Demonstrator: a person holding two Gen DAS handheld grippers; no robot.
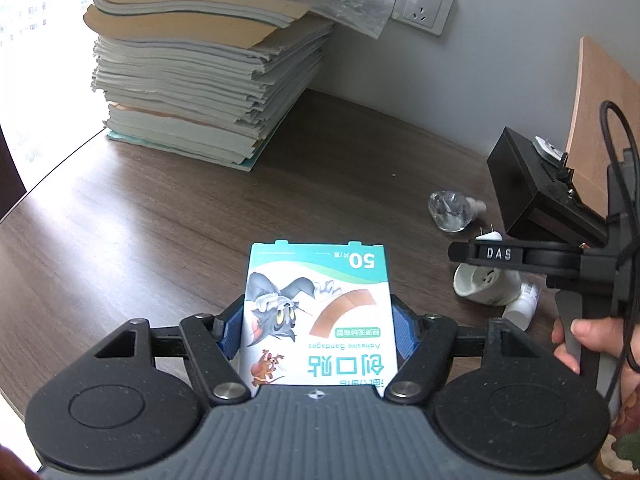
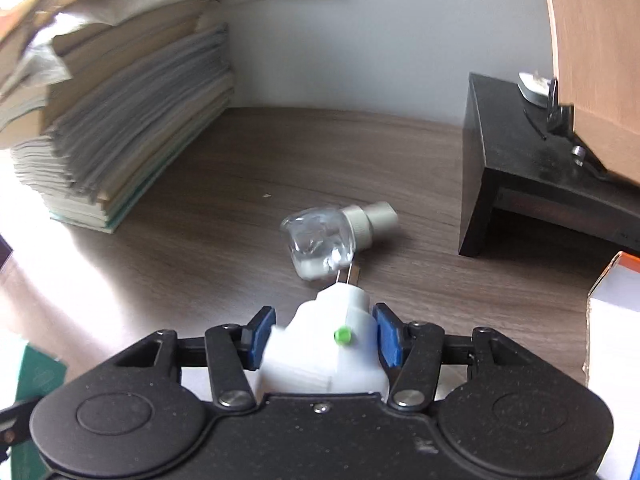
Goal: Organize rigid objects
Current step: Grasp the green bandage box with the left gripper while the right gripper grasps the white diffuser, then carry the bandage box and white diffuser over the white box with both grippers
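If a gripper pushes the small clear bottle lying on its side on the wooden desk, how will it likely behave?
The small clear bottle looks rounded and lies sideways, so it would probably roll. Its glossy surface may be slippery. It seems nearly empty, so likely light.

A paper stack (image 1: 200, 76) sits at the desk's (image 1: 160, 208) back left, against the wall. A bottle (image 2: 324, 240) lies mid-desk on its side. A stand (image 2: 532, 168) is at the right. A socket (image 1: 422, 8) is on the wall behind the stack.

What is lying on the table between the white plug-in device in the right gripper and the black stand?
In the right wrist view only the clear bottle lies nearby, just beyond the white plug-in device; toward the black stand the table is bare.
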